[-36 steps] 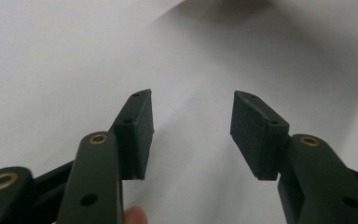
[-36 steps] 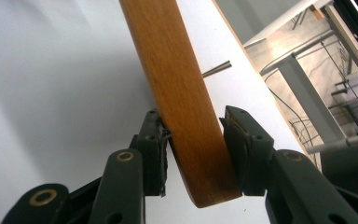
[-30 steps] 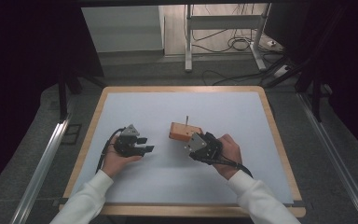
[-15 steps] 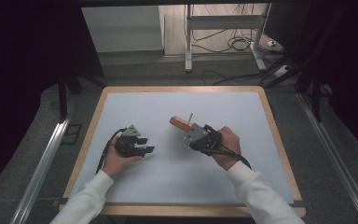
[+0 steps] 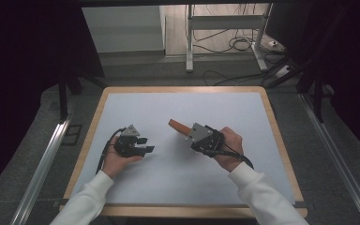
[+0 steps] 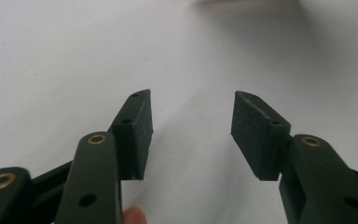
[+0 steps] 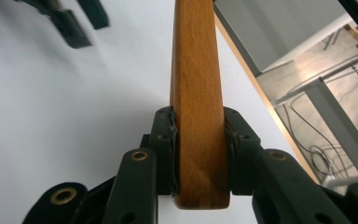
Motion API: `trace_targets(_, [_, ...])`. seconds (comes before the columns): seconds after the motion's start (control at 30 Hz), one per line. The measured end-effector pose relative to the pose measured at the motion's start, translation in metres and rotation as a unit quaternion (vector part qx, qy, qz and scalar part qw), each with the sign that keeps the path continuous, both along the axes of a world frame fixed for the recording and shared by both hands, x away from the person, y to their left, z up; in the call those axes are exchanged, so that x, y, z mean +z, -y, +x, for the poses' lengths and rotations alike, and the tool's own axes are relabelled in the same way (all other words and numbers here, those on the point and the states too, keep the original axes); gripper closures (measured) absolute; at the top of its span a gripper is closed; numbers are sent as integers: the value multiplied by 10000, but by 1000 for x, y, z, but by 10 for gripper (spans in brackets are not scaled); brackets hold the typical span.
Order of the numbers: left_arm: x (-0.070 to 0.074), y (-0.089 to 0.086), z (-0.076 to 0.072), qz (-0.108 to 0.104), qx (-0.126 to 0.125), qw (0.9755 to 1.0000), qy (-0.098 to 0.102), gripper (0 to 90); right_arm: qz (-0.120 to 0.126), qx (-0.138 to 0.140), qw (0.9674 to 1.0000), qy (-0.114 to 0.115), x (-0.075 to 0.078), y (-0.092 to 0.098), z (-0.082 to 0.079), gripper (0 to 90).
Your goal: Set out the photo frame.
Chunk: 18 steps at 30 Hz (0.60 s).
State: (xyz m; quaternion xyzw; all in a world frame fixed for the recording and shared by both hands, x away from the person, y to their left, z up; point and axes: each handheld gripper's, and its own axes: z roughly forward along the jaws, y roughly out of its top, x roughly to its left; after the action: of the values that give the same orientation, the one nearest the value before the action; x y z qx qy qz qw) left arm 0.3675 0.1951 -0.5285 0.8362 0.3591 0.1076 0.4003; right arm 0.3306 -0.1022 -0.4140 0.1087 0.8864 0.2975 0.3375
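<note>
Right gripper (image 5: 186,134) clamped on a wooden block (image 5: 177,127); left gripper (image 5: 146,144) wide open, nothing between its pads.

High view: one block, two grippers, two hands in white sleeves; block sticks out past the right fingertips toward table centre, off the surface; left gripper sits well apart from it, resting low on the white table (image 5: 178,105); wood-edged tabletop, dark floor around, a metal stand and loose cables beyond the far edge; left gripper view: both pads (image 6: 135,130) spread, bare white surface in the gap, a fingertip at the bottom edge; right gripper view: block (image 7: 198,93) seen edge-on, pads (image 7: 164,149) pressed on both its faces, grain visible; jaws just closed further on it; left gripper (image 7: 72,21) beyond the right fingertips, off to one side of the block.
</note>
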Motion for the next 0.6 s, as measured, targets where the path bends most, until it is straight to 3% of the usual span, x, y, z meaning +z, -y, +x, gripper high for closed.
trace_targets(0.23, [1, 1, -1, -26, 19, 10000, -24, 477, 122, 265, 9995, -75, 11, 5, -19, 691])
trace_targets(0.33, [0, 1, 0, 1, -21, 10000, -8, 477, 204, 457, 9983, -311, 14, 9, -25, 689])
trace_targets(0.43, [-1, 2, -1, -11, 4, 10000, -37, 477, 242, 563, 9973, -405, 11, 10, -25, 687])
trace_targets(0.6, [-1, 3, -1, 5, -9, 10000, -42, 475, 351, 462, 9976, -371, 11, 8, -15, 679])
